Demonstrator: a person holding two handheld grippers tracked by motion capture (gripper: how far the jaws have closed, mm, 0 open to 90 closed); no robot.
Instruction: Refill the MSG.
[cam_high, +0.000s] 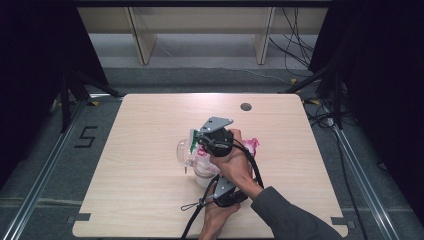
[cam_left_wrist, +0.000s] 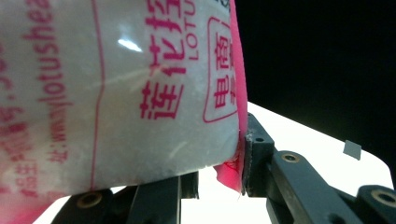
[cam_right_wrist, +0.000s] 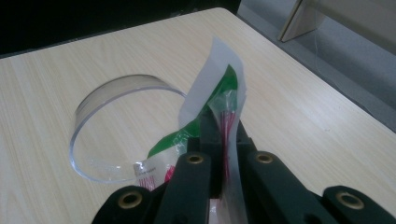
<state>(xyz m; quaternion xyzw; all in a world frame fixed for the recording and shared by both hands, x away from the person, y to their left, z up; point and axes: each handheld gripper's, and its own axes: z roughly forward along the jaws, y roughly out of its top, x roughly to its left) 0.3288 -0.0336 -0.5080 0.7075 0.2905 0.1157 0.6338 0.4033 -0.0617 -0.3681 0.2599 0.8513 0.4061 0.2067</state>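
Note:
A plastic bag (cam_high: 203, 173) of white grains with pink print and a green patch at its top is held up over the middle of the table (cam_high: 150, 200). My right gripper (cam_high: 196, 138) is shut on the bag's thin top edge (cam_right_wrist: 217, 79), as the right gripper view (cam_right_wrist: 226, 137) shows. My left gripper (cam_high: 214, 184) grips the bag's lower end from nearer the person. In the left gripper view the bag (cam_left_wrist: 116, 93) looms large, with its pink side seam pinched between the jaws of the left gripper (cam_left_wrist: 212, 179). A clear round container (cam_high: 182, 149) stands just left of the bag, its rim (cam_right_wrist: 93, 100) open.
A crumpled pink piece (cam_high: 251, 145) shows to the right of the hands; I cannot tell if it is part of the bag. A small dark hole (cam_high: 245, 106) marks the table's far side. Cables trail from both grippers toward the front edge.

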